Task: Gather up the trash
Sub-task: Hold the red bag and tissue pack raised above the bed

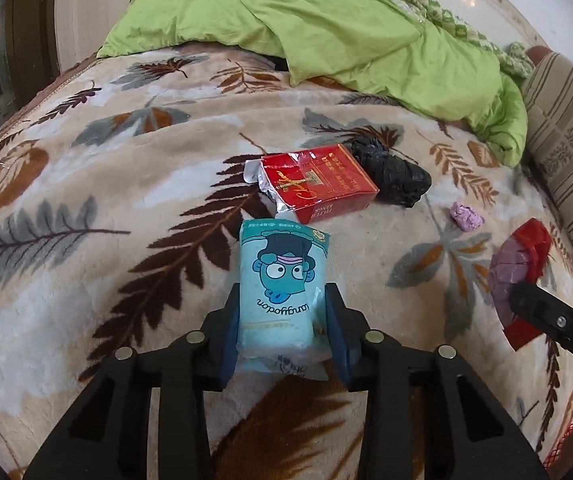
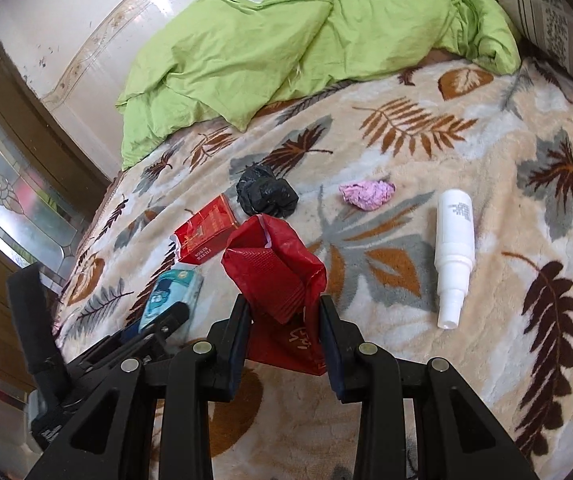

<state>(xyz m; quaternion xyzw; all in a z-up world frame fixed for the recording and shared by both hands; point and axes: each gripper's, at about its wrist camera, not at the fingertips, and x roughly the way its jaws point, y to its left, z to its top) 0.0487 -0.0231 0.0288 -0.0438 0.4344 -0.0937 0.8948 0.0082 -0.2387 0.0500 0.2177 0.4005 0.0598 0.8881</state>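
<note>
Both hand-held grippers tilt downward over a bed covered by a leaf-patterned blanket point(image 1: 86, 184). The left hand-held gripper point(image 1: 282, 312) has its fingers narrowed onto a pale blue tissue pack point(image 1: 280, 280) with a cartoon face; the blue pads point(image 1: 230, 332) press its two long sides, and the pack's far end reaches out past the fingertips toward a red cigarette box point(image 1: 322, 184) lying just beyond it. A crumpled black plastic bag point(image 1: 390, 172) touches the box's far side, and a pink paper wad point(image 1: 466, 216) sits apart to the right.

The right hand-held gripper point(image 2: 284, 312) is clamped at a narrow gap on a red plastic bag point(image 2: 278, 268) – the bag bulges up between the fingers and hangs below them. Seen from the right wrist, the left hand-held gripper and tissue pack lie just to its left, and a white spray bottle point(image 2: 454, 252) lies on its side well to the right – the green duvet point(image 2: 266, 40) is heaped at the far end of the bed
</note>
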